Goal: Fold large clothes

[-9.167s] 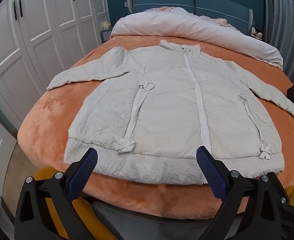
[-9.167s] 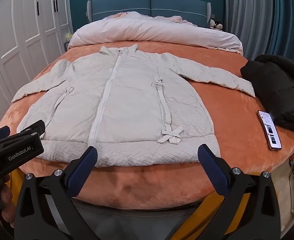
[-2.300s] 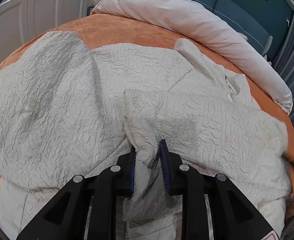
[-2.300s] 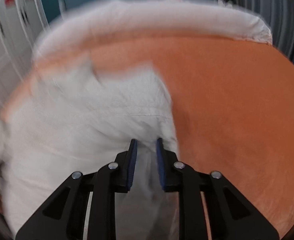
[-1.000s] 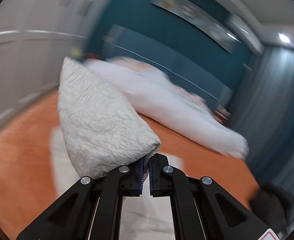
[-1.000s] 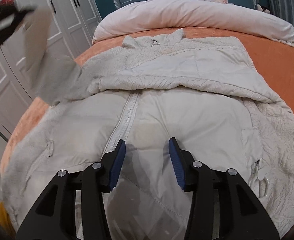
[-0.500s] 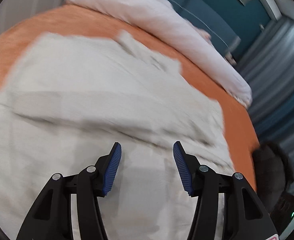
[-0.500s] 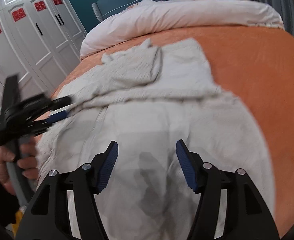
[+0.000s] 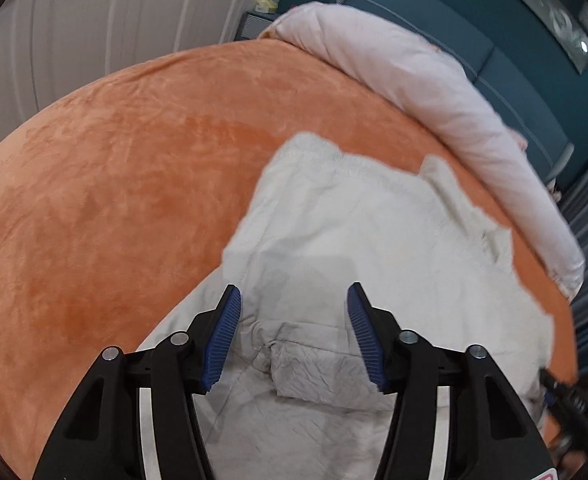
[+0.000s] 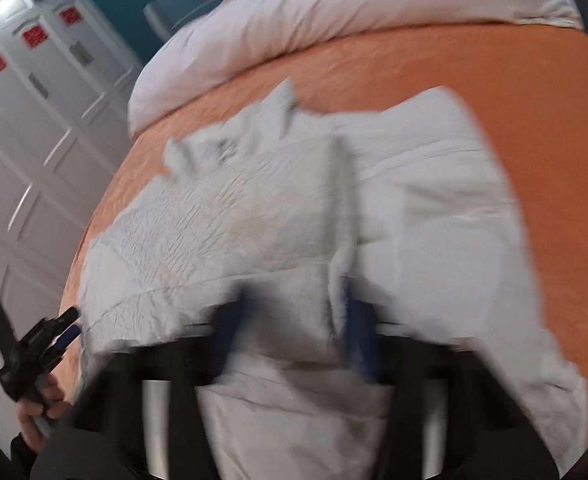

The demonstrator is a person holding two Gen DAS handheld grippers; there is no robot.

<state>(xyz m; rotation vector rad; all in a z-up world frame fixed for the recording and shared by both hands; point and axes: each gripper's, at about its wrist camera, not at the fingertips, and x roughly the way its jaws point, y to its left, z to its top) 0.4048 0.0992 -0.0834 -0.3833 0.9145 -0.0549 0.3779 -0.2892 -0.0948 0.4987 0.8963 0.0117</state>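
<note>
The cream quilted jacket lies on the orange bed cover, its sleeves folded in over the body. My left gripper is open and empty, just above the jacket's left side near a crumpled fold. In the right wrist view the jacket fills the middle. My right gripper is blurred by motion and hovers open over the jacket's lower body; nothing shows between its fingers. The left gripper also shows at the far left in a hand.
A rolled pale pink duvet lies along the head of the bed, before a blue headboard. White wardrobe doors stand to the left. A dark garment lies at the bed's right edge.
Both grippers have swung over the jacket. The left has shifted left, toward the jacket's left edge. The right has dropped closer to the lower body and is blurred by motion.
</note>
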